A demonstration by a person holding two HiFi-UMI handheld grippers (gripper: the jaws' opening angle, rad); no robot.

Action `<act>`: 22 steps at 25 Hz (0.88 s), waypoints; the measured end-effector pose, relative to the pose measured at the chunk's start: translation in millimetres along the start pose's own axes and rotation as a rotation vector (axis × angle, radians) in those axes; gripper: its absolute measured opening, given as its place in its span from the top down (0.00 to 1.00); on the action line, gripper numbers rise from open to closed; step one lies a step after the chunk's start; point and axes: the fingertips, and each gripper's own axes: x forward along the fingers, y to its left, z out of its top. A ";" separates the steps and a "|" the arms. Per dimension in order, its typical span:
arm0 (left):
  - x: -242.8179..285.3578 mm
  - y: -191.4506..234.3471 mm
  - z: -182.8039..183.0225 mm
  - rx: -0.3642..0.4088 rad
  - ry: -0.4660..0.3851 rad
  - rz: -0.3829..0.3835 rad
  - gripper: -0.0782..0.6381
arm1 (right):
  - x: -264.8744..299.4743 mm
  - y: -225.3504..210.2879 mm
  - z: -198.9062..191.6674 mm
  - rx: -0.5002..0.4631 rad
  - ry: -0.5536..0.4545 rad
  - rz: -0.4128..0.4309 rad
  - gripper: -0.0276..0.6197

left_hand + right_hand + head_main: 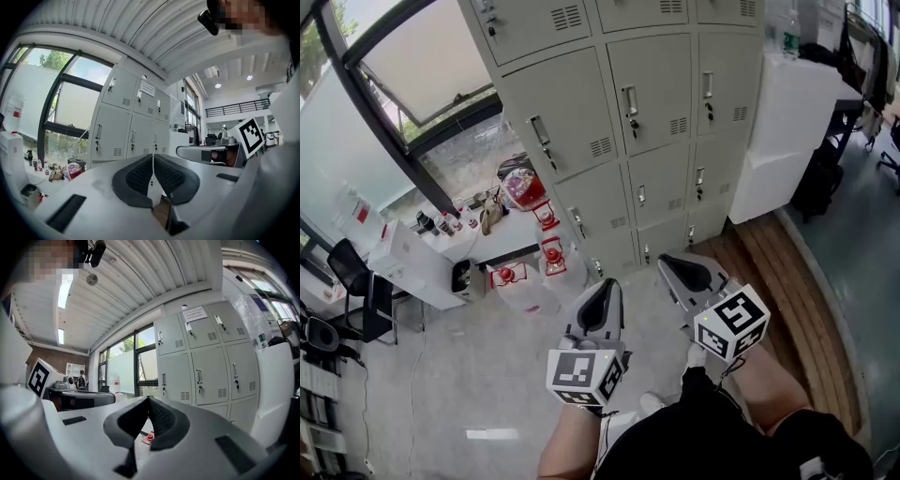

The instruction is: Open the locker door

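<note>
Approach is judged barely begun: the pale grey metal locker bank (581,122) is seen at twelve o'clock, well apart from left claw (603,289) and right claw (672,264), both clenched, empty. Next, a door handle (630,100) must be reached.

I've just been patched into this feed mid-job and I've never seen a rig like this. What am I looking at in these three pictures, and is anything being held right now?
There is no robot arm here. A person stands holding a hand-held gripper in each hand. The head view comes from a camera on the person's head, looking steeply down. It shows the left gripper and the right gripper, each carrying a marker cube that is part of it.

The other two views come from cameras riding on each gripper, looking along its jaws. In both, the jaws are together with nothing between them, so nothing is held.

Ahead stands a bank of grey lockers. Every door in view is shut, and neither gripper touches them. On the floor left of the lockers are white boxes and red clutter.
</note>
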 end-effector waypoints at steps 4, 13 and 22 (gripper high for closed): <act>1.1 0.5 -5.2 -0.004 0.013 -0.009 0.86 | 1.5 -0.8 -3.7 0.003 0.008 -0.005 0.87; 30.2 7.3 -11.7 -0.016 0.039 -0.018 0.86 | 20.3 -28.5 -7.3 0.004 0.028 -0.010 0.87; 69.6 31.1 -12.3 -0.015 0.057 0.003 0.86 | 63.5 -58.1 -8.2 0.016 0.035 0.018 0.87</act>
